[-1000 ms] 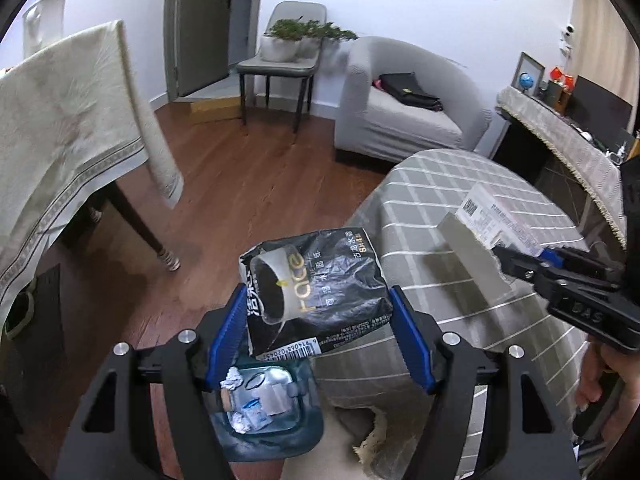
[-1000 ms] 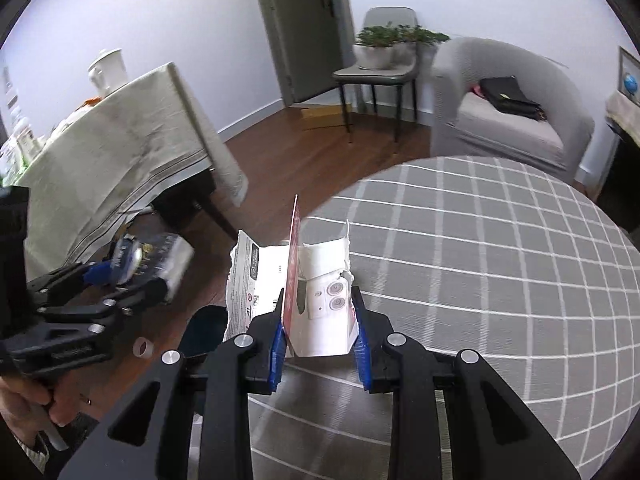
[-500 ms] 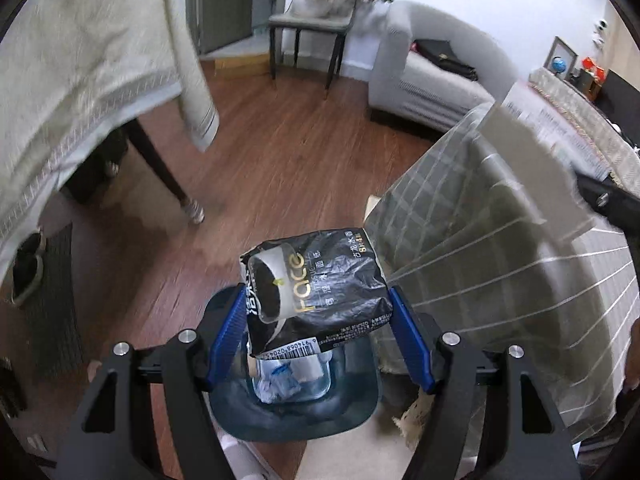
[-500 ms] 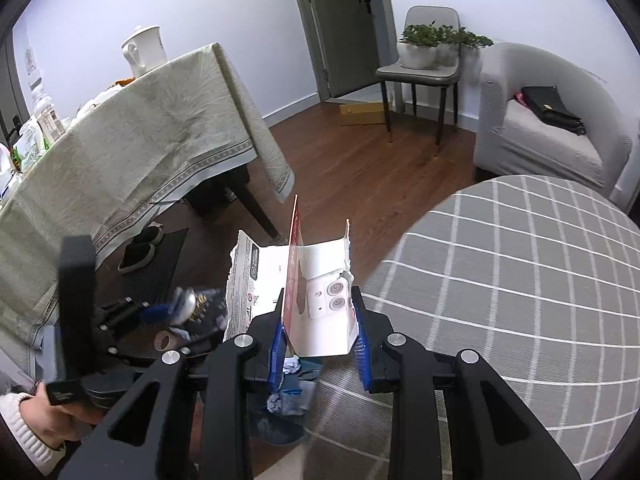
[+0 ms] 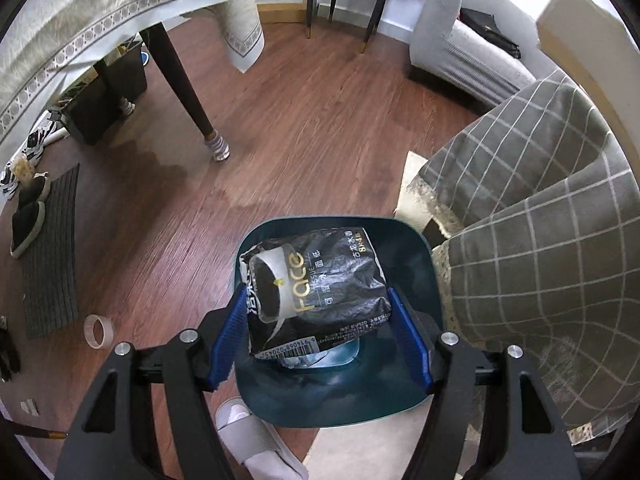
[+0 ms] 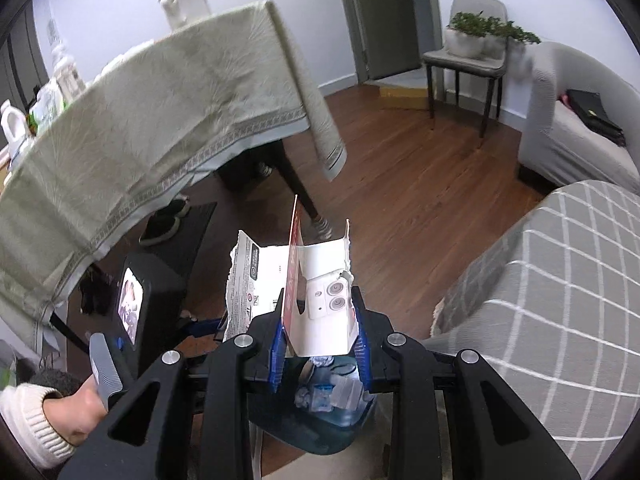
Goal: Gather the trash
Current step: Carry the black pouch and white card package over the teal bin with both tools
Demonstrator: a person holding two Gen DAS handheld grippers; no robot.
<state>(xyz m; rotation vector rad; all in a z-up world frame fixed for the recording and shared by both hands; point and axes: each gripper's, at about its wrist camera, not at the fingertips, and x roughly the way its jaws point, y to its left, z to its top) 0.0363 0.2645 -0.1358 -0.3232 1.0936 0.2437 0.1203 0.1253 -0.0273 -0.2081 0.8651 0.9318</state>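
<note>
- The black tissue pack (image 5: 316,288) is clamped between the blue pads of the left tool (image 5: 316,320), which points steeply down; the pack hangs directly over the open mouth of the teal bin (image 5: 432,292).
- The torn white carton (image 6: 320,304), printed with a small camera, stands upright between the narrow-set pads of the right tool (image 6: 320,344), gripped at its lower end; a ragged flap sticks out to the left of the pads.
- The right tool tilts down less steeply, and the bin (image 6: 320,436) sits below and just behind its pads.
- Only the right wrist view shows the bin's contents: crumpled white and blue wrappers (image 6: 332,388) at the bottom. In the left wrist view the pack hides most of them.
- Only the right wrist view shows the person's left hand (image 6: 78,416), in a cream knitted cuff, wrapped round the grey handle of the other tool at lower left, with a small lit screen (image 6: 130,308) on top of it.
- The left wrist view shows the pale back of the carton (image 5: 580,32) at the upper right edge.
- The bin stands on a brown wooden floor (image 5: 304,128), just beside the hanging grey checked cloth of the round desk (image 5: 540,240).
- On the floor nearby lie a roll of tape (image 5: 98,331), a white slipper (image 5: 256,436), a dark mat (image 5: 50,248) and dark slippers (image 5: 28,216).
- Further off stand a second desk under a cream cloth (image 6: 140,120), a grey armchair (image 6: 572,128) with a black bag on it, and a chair carrying a potted plant (image 6: 472,40).
</note>
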